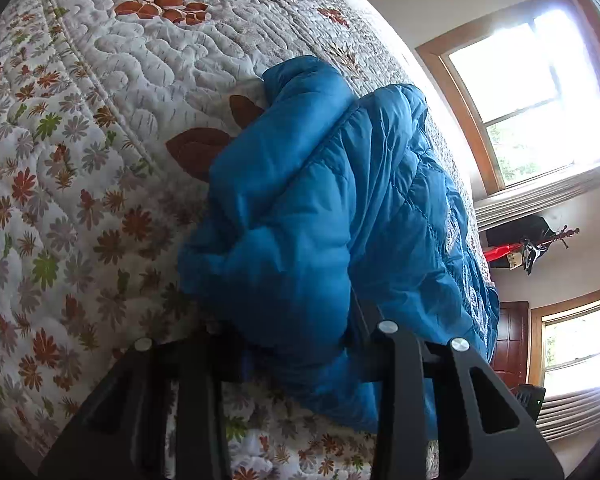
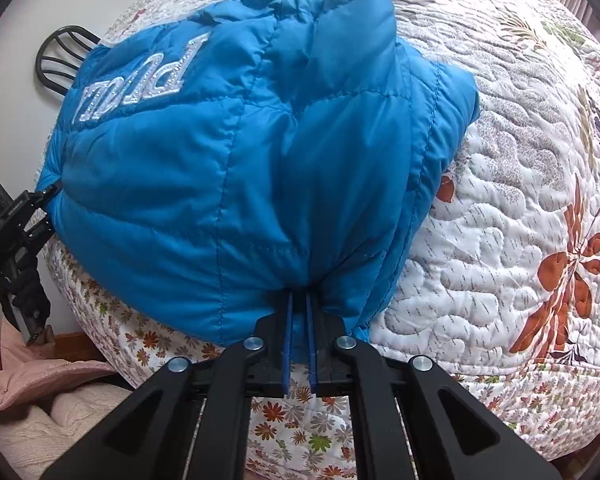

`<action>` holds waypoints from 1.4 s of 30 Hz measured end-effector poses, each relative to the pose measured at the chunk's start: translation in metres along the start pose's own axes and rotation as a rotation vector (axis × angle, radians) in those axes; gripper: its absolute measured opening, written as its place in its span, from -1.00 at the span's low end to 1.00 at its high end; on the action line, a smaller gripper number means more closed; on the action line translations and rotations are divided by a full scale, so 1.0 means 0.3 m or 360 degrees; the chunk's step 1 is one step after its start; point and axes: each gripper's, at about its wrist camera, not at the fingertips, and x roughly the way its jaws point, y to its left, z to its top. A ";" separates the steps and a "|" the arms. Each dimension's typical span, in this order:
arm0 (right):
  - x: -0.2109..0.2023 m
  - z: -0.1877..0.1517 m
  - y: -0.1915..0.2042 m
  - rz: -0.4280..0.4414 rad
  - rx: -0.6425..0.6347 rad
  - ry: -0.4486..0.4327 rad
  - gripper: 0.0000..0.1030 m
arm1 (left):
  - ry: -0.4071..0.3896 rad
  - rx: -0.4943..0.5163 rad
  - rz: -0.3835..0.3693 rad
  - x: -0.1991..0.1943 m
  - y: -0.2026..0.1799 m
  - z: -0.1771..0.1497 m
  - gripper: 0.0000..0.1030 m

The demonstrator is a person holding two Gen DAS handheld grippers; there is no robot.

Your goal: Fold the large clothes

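Closest to me, my right gripper (image 2: pixel 300 300) is clenched on the near edge of the blue puffer jacket (image 2: pixel 260 160), its two blue pads pressed together with a pinch of the fabric gathered between them. My left gripper (image 1: pixel 300 340) grips another bunch of the same jacket: the padded fabric bulges up between its black fingers and hides their tips, so the jaws stand part-way closed around a thick fold.

Beyond both grippers the jacket lies in a puffy heap on the floral quilt (image 2: pixel 500 240) that covers the bed, near its edge. In the right wrist view white lettering (image 2: pixel 140 84) shows upside down on the jacket's far part, and my left gripper appears at the jacket's left edge.

Farther off, a black chair back (image 2: pixel 60 60) stands against the wall, and in the left wrist view two wood-framed windows (image 1: pixel 532 96) glow bright.
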 end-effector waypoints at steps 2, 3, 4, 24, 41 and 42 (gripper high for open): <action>0.006 0.006 -0.001 0.0001 -0.0003 -0.0001 -0.91 | 0.0003 -0.0005 -0.0002 0.013 -0.007 0.006 -0.34; 0.008 0.006 -0.001 0.0005 -0.0001 -0.0002 -0.91 | 0.0003 -0.0005 -0.0002 0.013 -0.004 0.009 -0.34; 0.010 0.003 -0.003 0.0010 -0.0001 -0.0003 -0.91 | 0.0000 -0.0006 -0.0003 0.012 -0.004 0.008 -0.34; -0.365 -0.180 -0.279 -0.0028 0.0281 -0.0394 -0.64 | -0.0273 0.0820 0.0161 -0.236 -0.683 -0.068 -0.54; -0.414 -0.277 -0.346 -0.0158 0.0381 -0.0380 -0.59 | 0.0268 0.1539 0.0426 0.332 -1.119 -0.532 -0.27; -0.410 -0.276 -0.348 -0.0156 0.0383 -0.0374 -0.59 | 0.0271 0.1586 0.0458 0.364 -1.108 -0.554 -0.23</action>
